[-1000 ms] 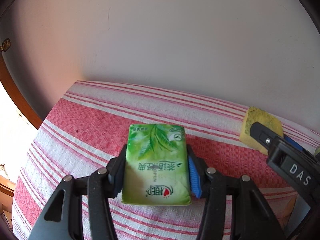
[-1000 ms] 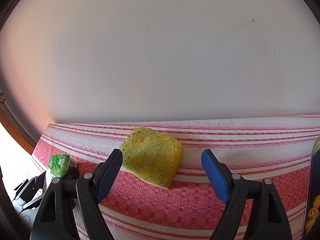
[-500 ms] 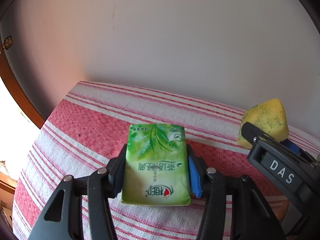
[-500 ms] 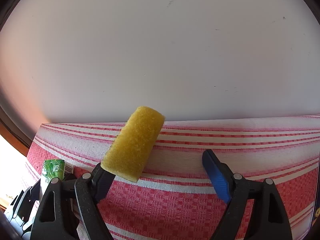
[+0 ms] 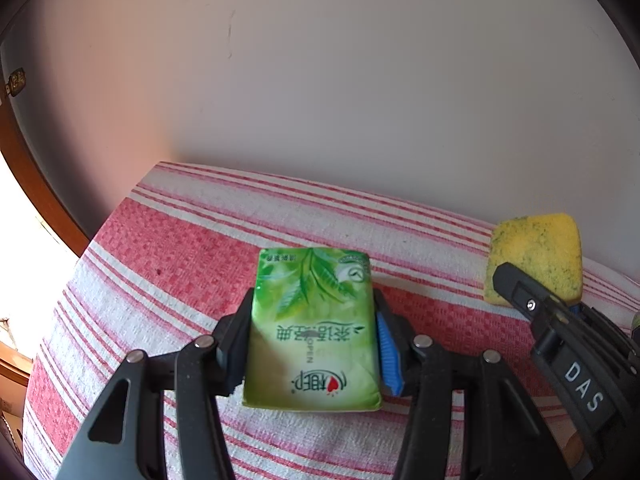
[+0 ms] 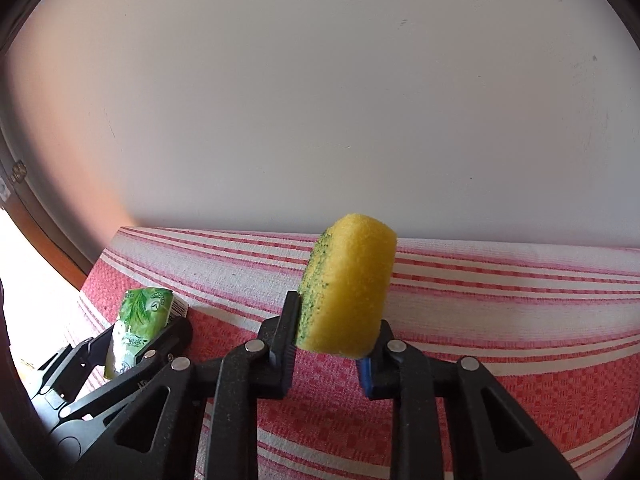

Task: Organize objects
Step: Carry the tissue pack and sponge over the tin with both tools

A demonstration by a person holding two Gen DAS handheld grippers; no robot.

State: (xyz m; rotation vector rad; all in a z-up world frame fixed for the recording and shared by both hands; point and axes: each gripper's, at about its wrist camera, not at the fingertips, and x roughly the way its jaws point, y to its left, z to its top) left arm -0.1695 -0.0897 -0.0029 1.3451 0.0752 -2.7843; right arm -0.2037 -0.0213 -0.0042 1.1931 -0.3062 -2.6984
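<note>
- Left wrist view: left gripper (image 5: 314,338) clamps a green tissue pack (image 5: 314,330) by its sides, above the red-and-white striped cloth (image 5: 180,260)
- Right wrist view: right gripper (image 6: 334,334), jaws closing, pinches the yellow sponge (image 6: 352,288), which stands on edge over the cloth

Red-and-white striped cloth (image 5: 192,264), pale wall (image 5: 360,80), perhaps wooden frame (image 5: 24,184)

Green leaf-print pack (image 5: 314,332), yellow sponge (image 6: 348,292) w/ green-speckled face, red-white striped cloth (image 5: 168,256).
</note>
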